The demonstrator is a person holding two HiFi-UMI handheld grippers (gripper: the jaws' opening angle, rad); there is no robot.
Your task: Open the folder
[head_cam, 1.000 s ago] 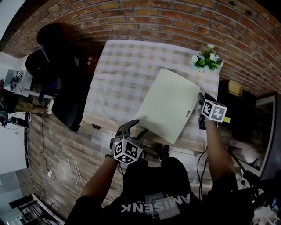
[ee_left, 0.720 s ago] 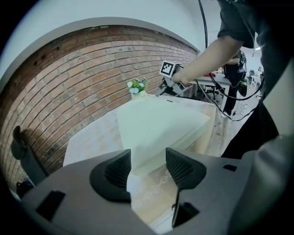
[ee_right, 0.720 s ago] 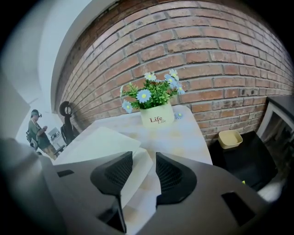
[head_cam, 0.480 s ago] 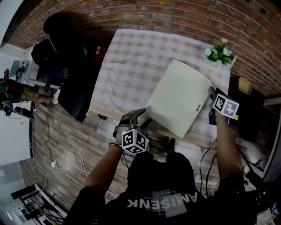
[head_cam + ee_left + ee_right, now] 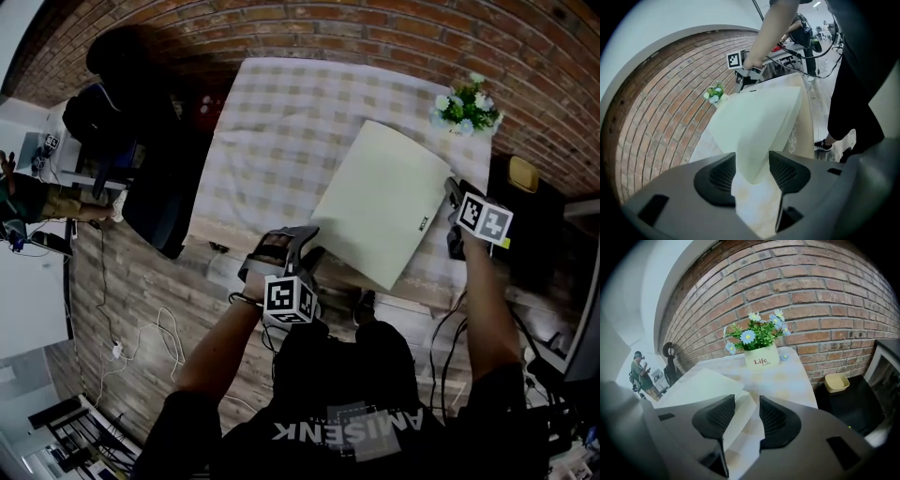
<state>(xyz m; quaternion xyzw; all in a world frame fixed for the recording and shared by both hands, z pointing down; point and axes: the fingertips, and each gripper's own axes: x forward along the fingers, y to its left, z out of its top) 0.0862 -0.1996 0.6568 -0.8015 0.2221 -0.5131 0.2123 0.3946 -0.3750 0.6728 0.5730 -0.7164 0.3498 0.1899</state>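
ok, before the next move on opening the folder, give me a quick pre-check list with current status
1. The folder lies on the table: ok.
2. Near corner inside the left gripper: ok. It sits between the jaws, which stand apart, so there is no pinch.
3. Grip by the right gripper: not ok. Its jaws have just been opening, and the folder's right corner lies between them unpressed.
4. Jaws around one layer only, not the whole folder: cannot tell.
5. The flower pot is clear of the opening swing: likely ok. It stands apart at the table's far corner.
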